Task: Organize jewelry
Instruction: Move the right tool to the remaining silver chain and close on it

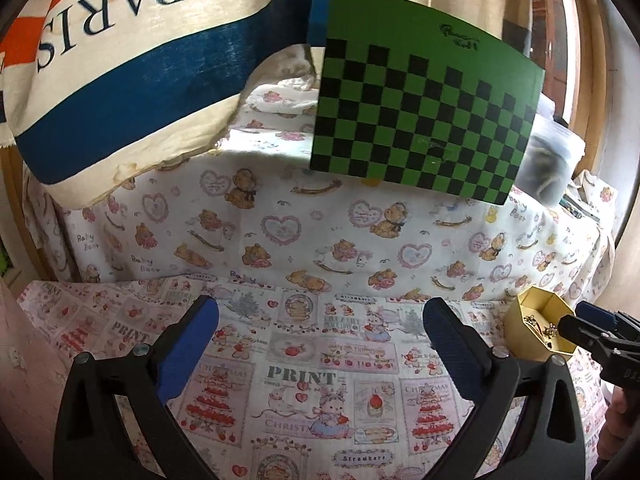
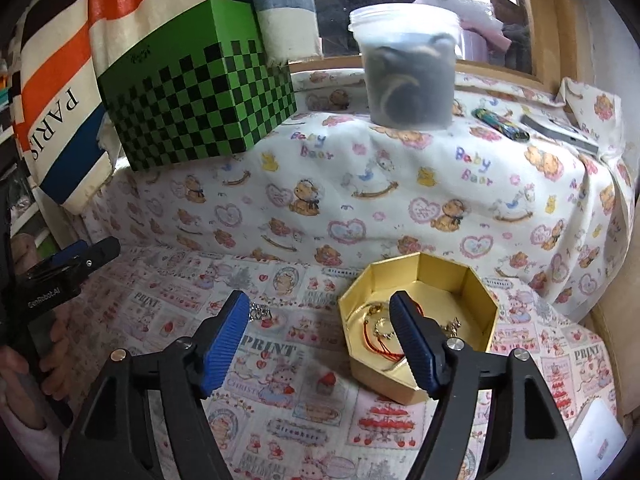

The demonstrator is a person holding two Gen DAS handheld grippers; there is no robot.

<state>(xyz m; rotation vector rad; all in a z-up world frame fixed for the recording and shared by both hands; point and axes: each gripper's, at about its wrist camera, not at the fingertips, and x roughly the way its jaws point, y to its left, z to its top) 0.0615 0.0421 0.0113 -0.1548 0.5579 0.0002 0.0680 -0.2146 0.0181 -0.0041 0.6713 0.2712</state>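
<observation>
Gold octagonal box point(image 2: 420, 312) sits lidless, chains and red cord point(image 2: 384, 344) tangled inside; right gripper point(image 2: 326, 344) hovers wide apart, empty, like left gripper point(image 1: 320, 344).

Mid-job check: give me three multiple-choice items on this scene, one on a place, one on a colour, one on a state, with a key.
1. Where does the loose silver jewelry piece lie?
A. On the printed cloth, left of the gold box
B. Inside the plastic jar
C. On top of the checkered box

2. What colours is the checkered box?
A. Red and white
B. Green and black
C. Blue and yellow

3. How does the right gripper stand?
A. Shut on a necklace
B. Shut and empty
C. Open, holding nothing

Key: 1 A, the silver piece sits on the cloth just past the gripper's left finger; 2 B, green with black squares; 3 C, its fingers are wide apart with only cloth between them.
</observation>
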